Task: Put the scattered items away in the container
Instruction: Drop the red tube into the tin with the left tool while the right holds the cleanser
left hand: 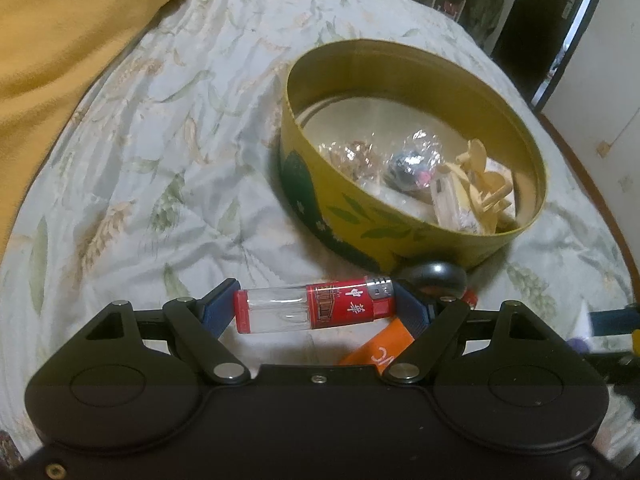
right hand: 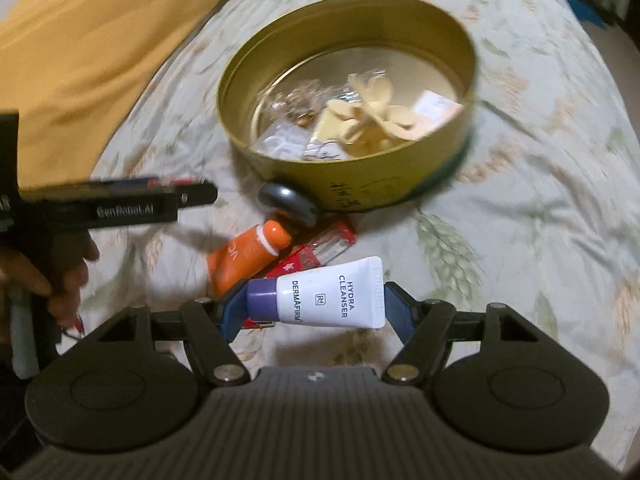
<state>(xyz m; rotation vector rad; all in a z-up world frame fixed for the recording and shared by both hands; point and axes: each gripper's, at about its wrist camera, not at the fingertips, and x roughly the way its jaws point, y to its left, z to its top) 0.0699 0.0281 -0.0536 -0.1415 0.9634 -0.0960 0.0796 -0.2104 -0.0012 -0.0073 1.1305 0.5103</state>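
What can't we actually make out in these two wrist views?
- Orange tube: left wrist view, mostly hidden behind the left gripper and the lighter it holds.
- Tin lettering: right wrist view, motion blur, unreadable.
- Small wrapped items in the tin: left wrist view, crinkled clear wrap, contents unclear.
- Second lighter: right wrist view, partly under the cleanser tube.

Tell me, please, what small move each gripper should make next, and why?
Probably carry both forward over the round tin and release. The left gripper grips a red lighter end to end; the right gripper grips a white cleanser tube. Both items are clear of the bedspread, and the open tin lies just ahead.
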